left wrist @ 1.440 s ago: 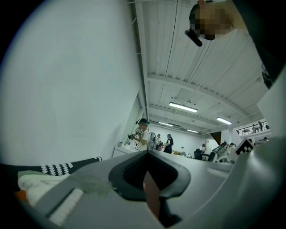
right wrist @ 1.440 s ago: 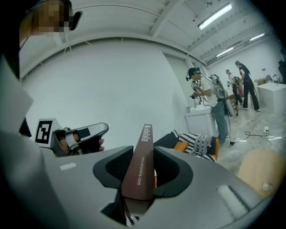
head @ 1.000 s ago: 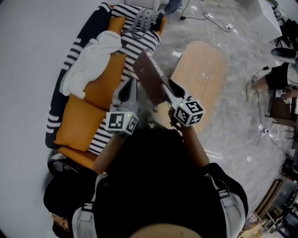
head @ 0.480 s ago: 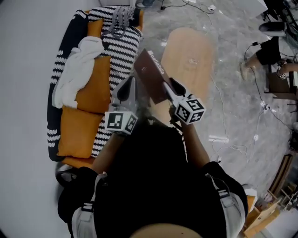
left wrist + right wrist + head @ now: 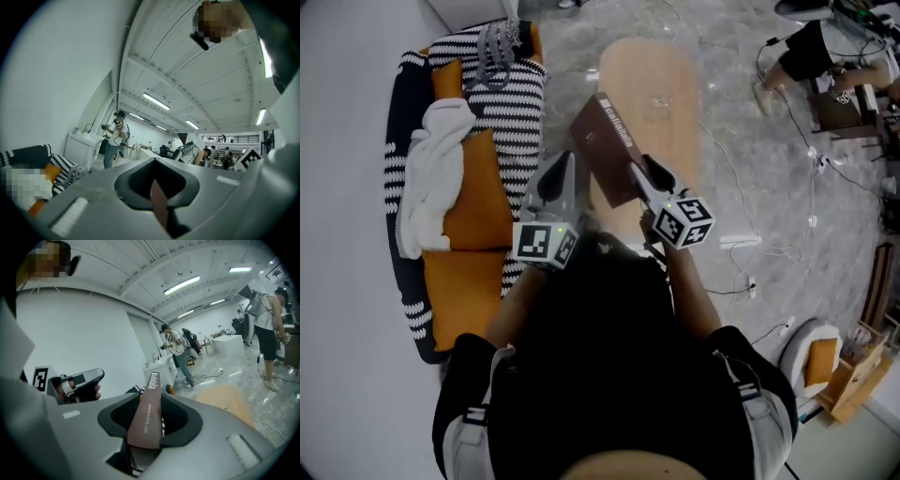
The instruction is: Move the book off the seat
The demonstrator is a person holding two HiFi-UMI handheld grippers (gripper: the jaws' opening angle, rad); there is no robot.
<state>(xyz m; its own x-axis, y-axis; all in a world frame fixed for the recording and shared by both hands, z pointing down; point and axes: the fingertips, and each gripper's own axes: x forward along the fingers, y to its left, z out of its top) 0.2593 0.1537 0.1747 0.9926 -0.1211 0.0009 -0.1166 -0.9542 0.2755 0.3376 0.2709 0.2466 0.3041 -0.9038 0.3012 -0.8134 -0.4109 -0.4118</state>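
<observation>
The book [image 5: 607,150] is already lifted clear of the sofa [image 5: 473,202] and is held in the air over the near left edge of the oval wooden tabletop [image 5: 652,80], beside the seat's striped front rather than above it. The lifting is therefore judged done. What is left is for the book to be set down somewhere off the seat (the tabletop looks the likeliest place) and released.

The right gripper [image 5: 649,174] is seen with its fingers partly closed and clamped on the book's spine end. The left gripper [image 5: 561,176] is closed on a thin brown edge of the same book.

Only the head view shows where the book hangs relative to the sofa and the tabletop. The spine lettering and the clamp on it are shown only in the right gripper view. In the left gripper view little is offered beyond that sliver of edge and a white wall.
</observation>
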